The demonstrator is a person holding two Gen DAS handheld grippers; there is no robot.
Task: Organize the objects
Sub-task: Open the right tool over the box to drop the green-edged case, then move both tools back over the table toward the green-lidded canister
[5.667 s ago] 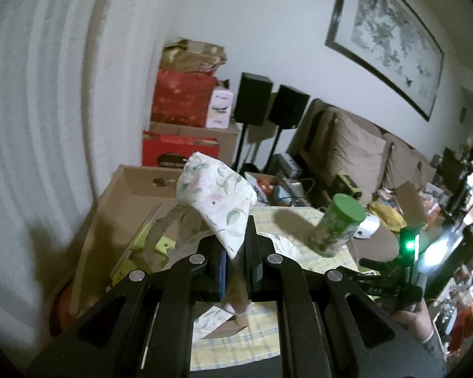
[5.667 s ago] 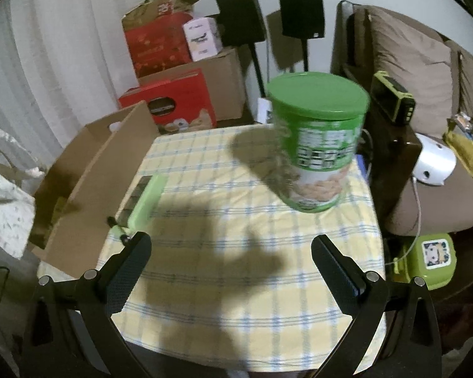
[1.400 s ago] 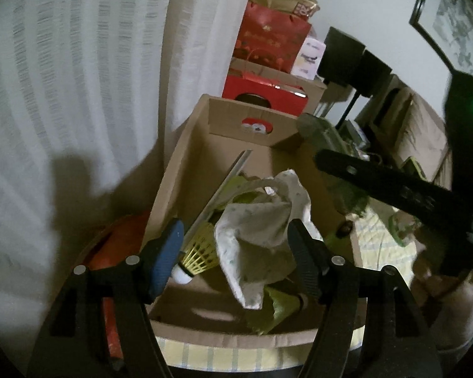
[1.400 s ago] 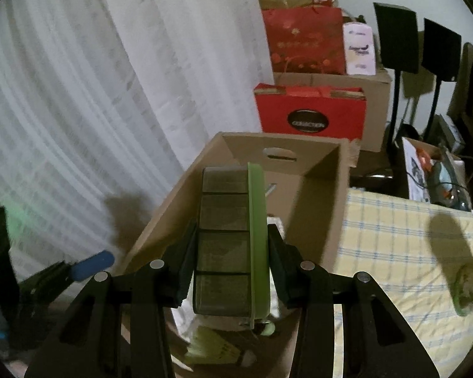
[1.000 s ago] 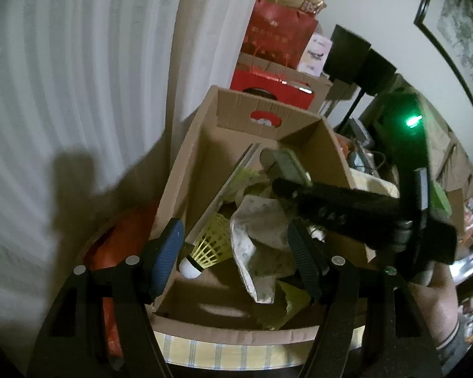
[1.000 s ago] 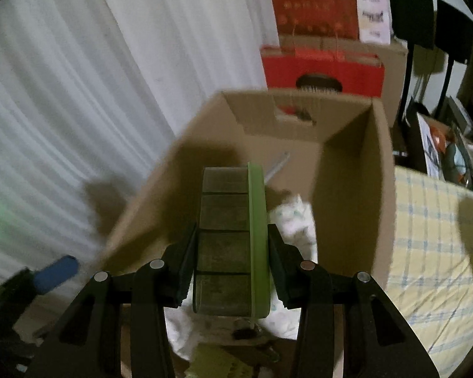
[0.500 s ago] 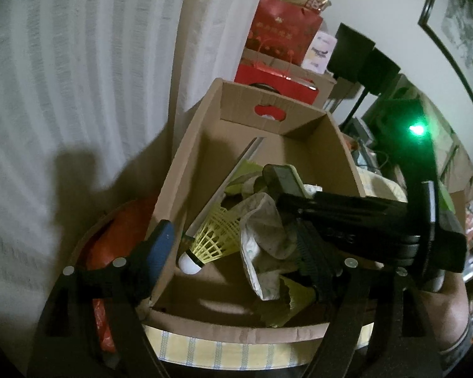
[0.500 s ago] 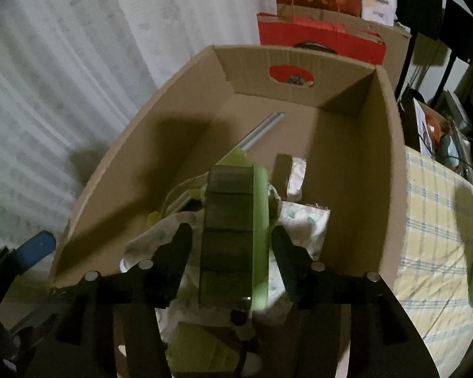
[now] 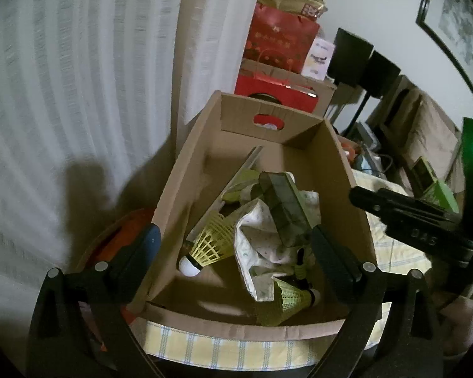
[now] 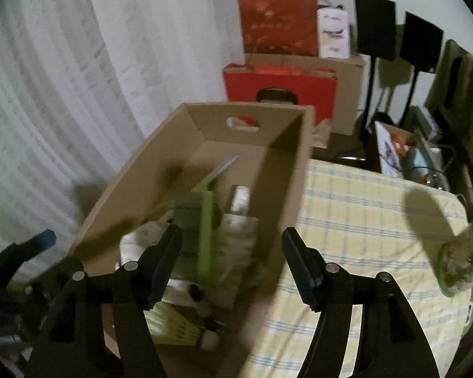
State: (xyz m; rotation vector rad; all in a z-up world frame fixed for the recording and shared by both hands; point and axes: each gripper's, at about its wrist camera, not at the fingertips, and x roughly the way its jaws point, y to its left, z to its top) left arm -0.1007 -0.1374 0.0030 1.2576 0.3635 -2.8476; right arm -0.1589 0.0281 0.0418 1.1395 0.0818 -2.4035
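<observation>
An open cardboard box (image 9: 189, 170) holds a floral cloth (image 9: 258, 239), yellow shuttlecocks (image 9: 208, 245) and a grey case with a green edge (image 9: 283, 201) lying on the cloth. My left gripper (image 9: 239, 249) hovers over the box's near end, jaws opening wide with nothing pressed between them. In the right wrist view the case (image 10: 205, 236) rests in the box (image 10: 287, 173). My right gripper (image 10: 235, 255) is above the box's right wall, jaws opening, free of the case. A green can (image 10: 463, 252) stands on the checked tablecloth (image 10: 362, 220).
Red gift bags and cartons (image 9: 277, 41) are stacked behind the box beside black speakers (image 10: 375, 22). A white curtain (image 9: 78, 94) hangs to the left. An orange object (image 9: 116, 242) lies low, left of the box. A sofa is at the far right.
The right gripper let go of the green-edged case, which now lies on the cloth in the box, and drew back to the right. The left jaws spread wider.
</observation>
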